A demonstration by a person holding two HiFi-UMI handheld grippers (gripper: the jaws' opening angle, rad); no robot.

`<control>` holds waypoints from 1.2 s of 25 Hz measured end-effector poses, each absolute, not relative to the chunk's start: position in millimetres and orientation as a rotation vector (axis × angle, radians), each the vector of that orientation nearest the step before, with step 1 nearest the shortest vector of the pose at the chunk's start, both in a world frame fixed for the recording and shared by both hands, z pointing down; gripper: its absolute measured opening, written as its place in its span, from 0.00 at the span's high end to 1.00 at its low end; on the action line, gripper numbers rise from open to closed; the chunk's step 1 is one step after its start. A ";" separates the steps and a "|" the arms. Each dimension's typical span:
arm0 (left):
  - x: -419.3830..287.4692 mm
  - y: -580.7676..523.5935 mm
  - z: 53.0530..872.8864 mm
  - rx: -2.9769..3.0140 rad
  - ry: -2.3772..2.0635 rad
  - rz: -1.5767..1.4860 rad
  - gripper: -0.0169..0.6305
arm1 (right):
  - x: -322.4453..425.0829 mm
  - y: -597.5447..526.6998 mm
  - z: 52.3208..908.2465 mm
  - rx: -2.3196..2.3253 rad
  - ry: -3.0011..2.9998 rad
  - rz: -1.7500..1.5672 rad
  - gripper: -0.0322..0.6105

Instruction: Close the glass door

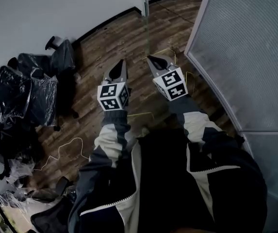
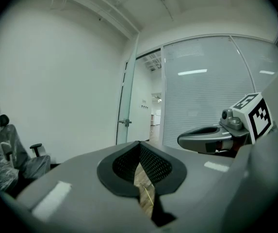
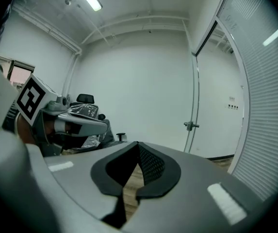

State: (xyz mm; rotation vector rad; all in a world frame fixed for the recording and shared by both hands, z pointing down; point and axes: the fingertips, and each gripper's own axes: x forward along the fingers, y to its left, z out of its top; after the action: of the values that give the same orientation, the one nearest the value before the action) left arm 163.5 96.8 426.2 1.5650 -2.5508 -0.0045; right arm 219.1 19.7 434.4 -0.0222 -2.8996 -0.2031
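The glass door (image 2: pixel 128 98) stands open, swung in against the white wall, a metal handle (image 2: pixel 124 123) on its edge. In the right gripper view the door (image 3: pixel 195 96) and its handle (image 3: pixel 191 125) lie ahead and to the right. From the head view the door (image 1: pixel 146 21) is a thin edge straight ahead on the wooden floor. My left gripper (image 1: pixel 121 63) and right gripper (image 1: pixel 150 58) are held side by side in the air, short of the door and touching nothing. Both are shut and empty, with the left tips (image 2: pixel 139 144) and right tips (image 3: pixel 138 143) meeting.
A frosted glass wall (image 1: pixel 250 47) runs along the right. Several plastic-wrapped office chairs (image 1: pixel 27 91) crowd the left by the white wall. A yellow cable (image 1: pixel 141 114) and a white cable (image 1: pixel 66 147) lie on the wooden floor.
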 end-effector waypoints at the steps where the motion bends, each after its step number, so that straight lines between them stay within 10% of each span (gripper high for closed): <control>1: 153.3 97.4 424.4 1.579 -2.552 -0.010 0.97 | 209.3 19.1 433.7 -0.005 -2.901 -0.208 0.94; 30: -132.9 -42.5 431.8 1.336 -2.625 0.053 0.97 | -107.4 -138.3 431.0 -0.198 -2.971 -0.108 0.94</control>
State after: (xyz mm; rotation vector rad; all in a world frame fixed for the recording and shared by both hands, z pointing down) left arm -132.9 -42.5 431.8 1.3360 -2.6249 0.0528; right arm -107.4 -138.3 431.0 -0.1981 -2.9713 -0.1081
